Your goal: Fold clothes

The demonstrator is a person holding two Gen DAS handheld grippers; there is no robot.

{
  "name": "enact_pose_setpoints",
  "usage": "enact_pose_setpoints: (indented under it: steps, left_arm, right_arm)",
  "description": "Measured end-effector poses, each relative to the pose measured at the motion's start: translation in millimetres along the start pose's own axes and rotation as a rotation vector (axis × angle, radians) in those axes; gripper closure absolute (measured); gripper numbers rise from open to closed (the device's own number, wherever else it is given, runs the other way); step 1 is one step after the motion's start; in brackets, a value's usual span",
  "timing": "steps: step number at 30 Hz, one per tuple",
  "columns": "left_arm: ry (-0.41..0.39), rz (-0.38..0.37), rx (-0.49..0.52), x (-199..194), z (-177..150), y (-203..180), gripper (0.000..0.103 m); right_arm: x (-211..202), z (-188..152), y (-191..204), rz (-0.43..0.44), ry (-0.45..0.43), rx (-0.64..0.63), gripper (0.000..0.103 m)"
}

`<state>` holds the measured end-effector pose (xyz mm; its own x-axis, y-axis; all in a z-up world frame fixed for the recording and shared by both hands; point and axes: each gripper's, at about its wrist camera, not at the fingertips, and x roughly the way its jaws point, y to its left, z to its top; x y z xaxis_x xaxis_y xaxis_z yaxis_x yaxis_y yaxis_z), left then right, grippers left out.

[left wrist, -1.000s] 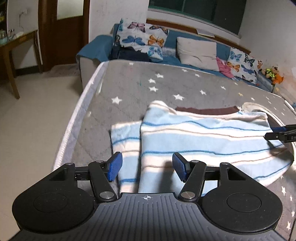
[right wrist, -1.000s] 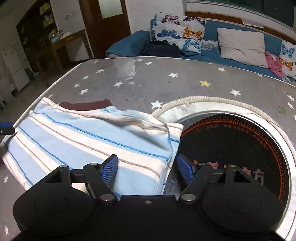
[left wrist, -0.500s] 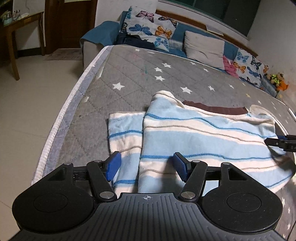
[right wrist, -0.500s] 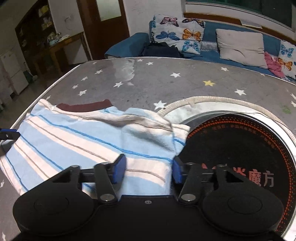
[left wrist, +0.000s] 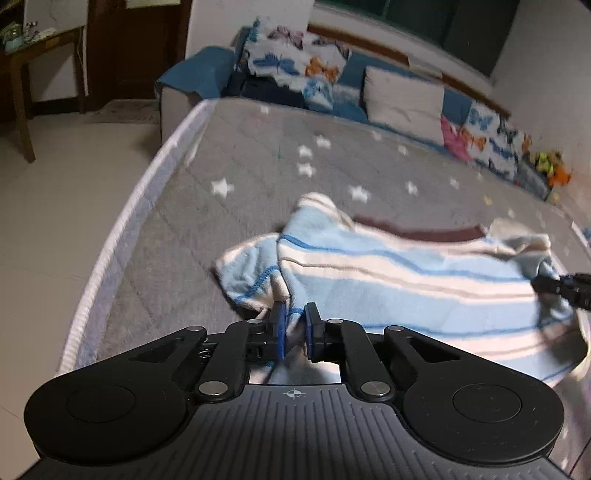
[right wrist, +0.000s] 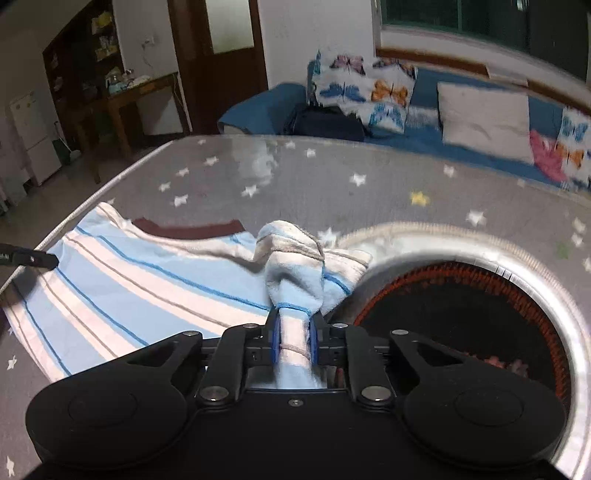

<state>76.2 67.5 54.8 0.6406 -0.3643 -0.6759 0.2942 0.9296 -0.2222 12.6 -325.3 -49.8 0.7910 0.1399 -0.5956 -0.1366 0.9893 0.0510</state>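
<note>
Left gripper (left wrist: 294, 328) and right gripper (right wrist: 293, 341), jaws clamped on opposite near corners of the striped garment (left wrist: 406, 280) lying on the star-patterned table (left wrist: 240, 166)

Pale blue and cream striped fleece garment (left wrist: 388, 273): soft, fuzzy cloth. Grey star-printed quilted table cover (left wrist: 236, 162): matt fabric. Matt black plastic left gripper (left wrist: 294, 328), blue rubbery pads (left wrist: 280, 326), shiny metal rivets.

a blue sofa (right wrist: 424, 122) stood along the far white wall (right wrist: 314, 37), strewn with butterfly-print cushions (right wrist: 364, 92) and a plain beige one (right wrist: 485, 120). a dark window (right wrist: 480, 22) sat above it. a wooden door (right wrist: 218, 62) and side table (right wrist: 122, 99) stood left, over pale floor tiles (left wrist: 55, 206).
</note>
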Motion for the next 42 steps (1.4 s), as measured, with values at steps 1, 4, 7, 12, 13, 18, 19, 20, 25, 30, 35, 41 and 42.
enact_pose_setpoints:
  steps: [1, 4, 7, 12, 13, 18, 19, 20, 25, 30, 35, 41, 42]
  left_arm:
    - [-0.012, -0.003, 0.001, -3.0, 2.2, -1.1, 0.093]
    - [-0.063, -0.012, 0.015, -15.2, 17.4, -11.3, 0.093]
    - [-0.136, 0.004, 0.044, -27.3, 42.6, -23.8, 0.093]
    - [-0.215, 0.036, 0.047, -31.9, 78.4, -29.3, 0.093]
    - [-0.222, 0.035, 0.044, -29.8, 82.7, -29.5, 0.093]
    - [-0.214, 0.070, 0.059, 6.3, 92.1, -39.0, 0.094]
    - [-0.200, 0.086, 0.069, 19.0, 89.5, -41.9, 0.094]
    - [-0.181, 0.097, 0.072, 28.3, 86.9, -43.0, 0.094]
    - [-0.059, 0.139, 0.036, 71.6, 71.7, -29.9, 0.092]
    - [-0.027, 0.166, 0.030, 78.3, 66.8, -16.0, 0.089]
    - [-0.020, 0.182, 0.049, 81.9, 64.4, -13.9, 0.089]
    - [-0.059, 0.209, 0.061, 76.6, 81.9, -20.2, 0.086]
    - [-0.064, 0.202, 0.058, 76.6, 85.2, -19.9, 0.082]
  right_arm:
    - [-3.1, 4.8, 2.1, -0.001, -0.014, -0.009, 0.088]
    - [-12.2, 24.3, 8.0, -0.010, -0.063, -0.041, 0.088]
    - [-17.6, 44.5, 9.6, -0.040, -0.113, -0.065, 0.088]
    - [-14.3, 73.6, -6.2, -0.092, -0.172, -0.058, 0.088]
    - [-11.5, 77.5, -10.7, -0.101, -0.177, -0.055, 0.088]
    - [21.6, 76.9, -30.4, -0.119, -0.135, -0.029, 0.088]
    - [31.2, 73.6, -33.9, -0.118, -0.115, -0.022, 0.088]
    - [40.9, 70.3, -37.4, -0.117, -0.096, -0.015, 0.088]
    - [89.1, 53.7, -55.0, -0.112, 0.000, 0.020, 0.078]
    - [79.8, 53.7, -65.5, -0.073, -0.024, 0.075, 0.060]
    - [65.6, 56.5, -55.6, -0.079, -0.039, 0.026, 0.060]
    - [92.3, 72.7, -59.4, -0.093, -0.015, 0.047, 0.055]
    - [97.2, 74.7, -60.4, -0.098, -0.015, 0.052, 0.055]
